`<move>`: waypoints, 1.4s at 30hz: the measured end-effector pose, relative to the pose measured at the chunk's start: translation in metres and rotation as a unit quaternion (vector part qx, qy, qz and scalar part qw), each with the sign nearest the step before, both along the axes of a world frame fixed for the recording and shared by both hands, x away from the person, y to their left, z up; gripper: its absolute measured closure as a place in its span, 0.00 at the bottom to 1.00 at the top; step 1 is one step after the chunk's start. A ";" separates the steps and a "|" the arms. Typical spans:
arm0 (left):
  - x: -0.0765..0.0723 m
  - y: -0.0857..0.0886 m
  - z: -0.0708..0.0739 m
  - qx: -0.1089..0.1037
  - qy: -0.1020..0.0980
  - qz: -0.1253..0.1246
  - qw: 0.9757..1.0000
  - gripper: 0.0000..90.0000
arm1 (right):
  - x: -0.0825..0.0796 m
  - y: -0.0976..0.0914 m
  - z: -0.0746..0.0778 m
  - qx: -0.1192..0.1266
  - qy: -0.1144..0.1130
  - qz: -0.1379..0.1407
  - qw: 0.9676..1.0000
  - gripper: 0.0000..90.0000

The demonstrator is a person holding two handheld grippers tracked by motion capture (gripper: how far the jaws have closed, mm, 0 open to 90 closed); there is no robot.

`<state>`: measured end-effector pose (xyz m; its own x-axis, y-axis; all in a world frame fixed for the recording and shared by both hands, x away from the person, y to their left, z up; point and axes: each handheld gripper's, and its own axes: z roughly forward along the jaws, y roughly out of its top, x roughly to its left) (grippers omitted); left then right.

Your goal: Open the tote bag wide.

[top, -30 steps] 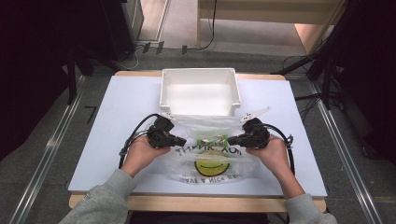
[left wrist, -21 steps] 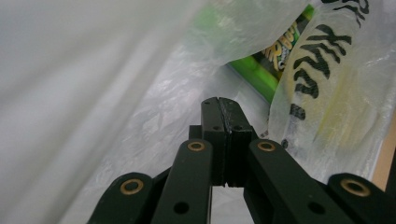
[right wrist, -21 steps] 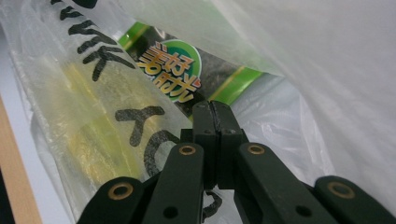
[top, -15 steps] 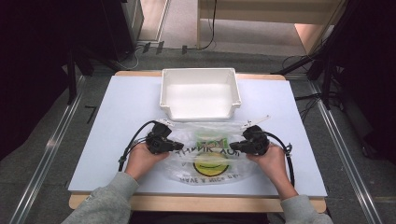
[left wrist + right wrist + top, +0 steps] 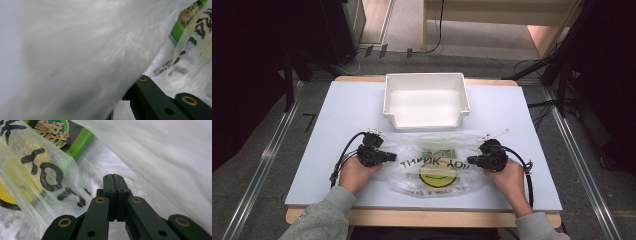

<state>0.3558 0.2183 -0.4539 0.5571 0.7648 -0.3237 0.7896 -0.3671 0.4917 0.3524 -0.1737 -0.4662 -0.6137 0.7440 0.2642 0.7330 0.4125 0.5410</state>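
A person at a white table [image 5: 312, 125] holds 2 black grippers against the opposite ends of a clear plastic bag [image 5: 432, 165], which lies flat near the front edge, just in front of a white bin [image 5: 426, 102]. The left gripper [image 5: 388, 156] sits at the bag's left end and the right gripper [image 5: 471, 161] at its right end, each pointing inward toward the other. In the right gripper view the 2 jaws stand pressed together with thin plastic film [image 5: 160, 157] draped around them; whether any film is pinched between them cannot be told. In the left gripper view blurred film [image 5: 75, 57] covers the jaw tips, so their closed state is not plainly visible there. The bag carries black lettering reading "THANK YOU", seen upside down from above, over a yellow smiley face [image 5: 438, 176]. Inside lies a green packet [image 5: 52, 133] with orange characters too small to read.
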 end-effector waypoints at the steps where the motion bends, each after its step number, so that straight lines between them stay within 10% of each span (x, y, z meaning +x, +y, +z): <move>1: 0.000 0.001 0.000 -0.001 0.002 0.003 1.000 1.00 | -0.001 -0.002 0.000 0.001 0.002 -0.006 1.000 1.00; 23: 0.004 0.038 0.002 0.005 0.010 0.066 0.998 1.00 | -0.012 -0.064 0.002 -0.025 0.021 -0.095 0.995 1.00; 35: 0.006 0.041 0.004 -0.009 0.016 0.068 0.997 1.00 | -0.014 -0.063 0.007 -0.051 0.004 -0.092 0.994 1.00; 42: 0.000 0.031 0.019 -0.021 -0.009 0.045 0.999 1.00 | -0.017 -0.057 0.021 -0.009 -0.016 -0.075 0.997 1.00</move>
<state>0.3553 0.2493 -0.4353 0.4917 0.7986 -0.3470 0.8100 -0.2733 0.5189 0.3355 -0.2302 -0.4454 -0.5037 0.8320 0.2326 0.7695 0.3097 0.5586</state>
